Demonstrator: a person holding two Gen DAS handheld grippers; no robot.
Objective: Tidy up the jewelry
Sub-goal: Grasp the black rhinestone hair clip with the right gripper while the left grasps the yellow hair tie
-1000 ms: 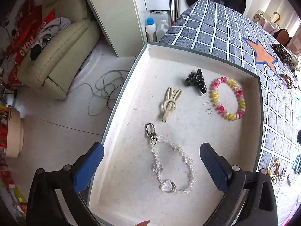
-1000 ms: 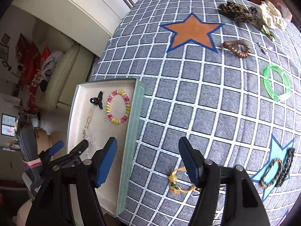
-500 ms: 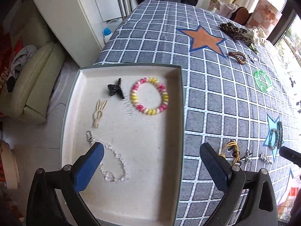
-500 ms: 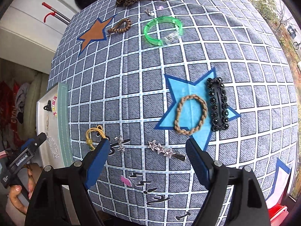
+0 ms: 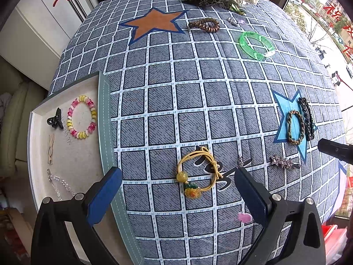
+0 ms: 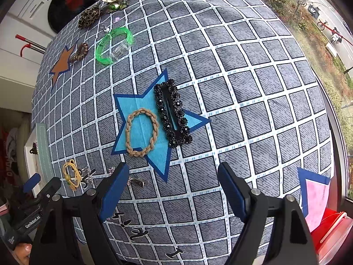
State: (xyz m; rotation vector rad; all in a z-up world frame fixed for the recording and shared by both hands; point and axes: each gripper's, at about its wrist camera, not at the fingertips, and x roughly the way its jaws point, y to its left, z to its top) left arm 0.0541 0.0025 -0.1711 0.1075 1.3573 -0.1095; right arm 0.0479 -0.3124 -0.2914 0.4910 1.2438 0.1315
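tray (image 5: 106, 119): table's left edge | braided tie (image 6: 142, 132) (left of beaded clip (image 6: 173, 114))

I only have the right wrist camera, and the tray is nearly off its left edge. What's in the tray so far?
Observer: The left wrist camera shows four pieces in the tray: a black claw clip, a pink and yellow bead bracelet, a beige hair clip and a clear bead chain.
Operator: Is the left gripper holding anything?
Observer: No. The left gripper is open and empty. In its own view the yellow hair tie lies on the cloth between its fingers, untouched.
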